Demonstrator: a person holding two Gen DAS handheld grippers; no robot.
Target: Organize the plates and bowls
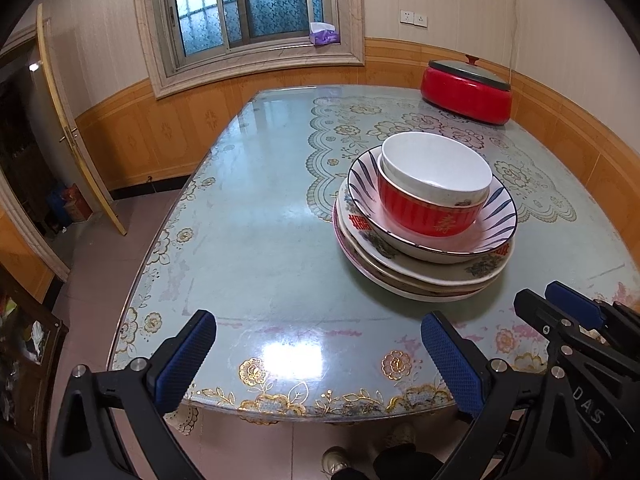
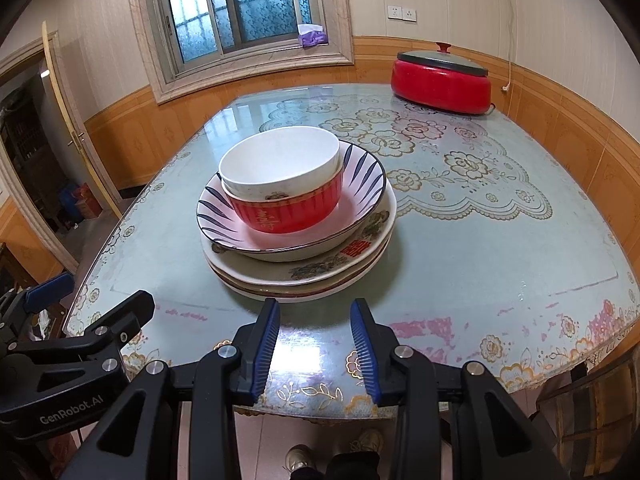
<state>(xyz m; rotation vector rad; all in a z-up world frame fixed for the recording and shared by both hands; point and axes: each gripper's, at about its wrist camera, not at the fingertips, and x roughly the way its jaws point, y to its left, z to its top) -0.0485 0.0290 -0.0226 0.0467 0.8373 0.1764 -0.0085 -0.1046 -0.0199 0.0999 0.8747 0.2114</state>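
Note:
One stack of dishes stands on the table: a white bowl [image 1: 436,166] [image 2: 280,160] nests in a red bowl [image 1: 428,212] [image 2: 286,210], which sits in a blue-striped shallow bowl [image 1: 362,182] [image 2: 218,210] on several plates [image 1: 424,280] [image 2: 320,272]. My left gripper [image 1: 318,344] hovers over the near table edge, left of the stack, jaws wide open and empty. My right gripper [image 2: 315,332] is just in front of the stack, jaws partly open with nothing between them. Each gripper shows in the other's view: the right gripper [image 1: 560,304] at the right edge, the left gripper [image 2: 96,292] at the left edge.
A red electric pot [image 1: 466,94] [image 2: 442,82] with a lid sits at the table's far right corner. The glass-topped table [image 1: 260,208] [image 2: 480,240] stands against a wainscoted wall under a window. An open door [image 1: 76,136] is at the left. The person's shoes [image 2: 300,460] show below.

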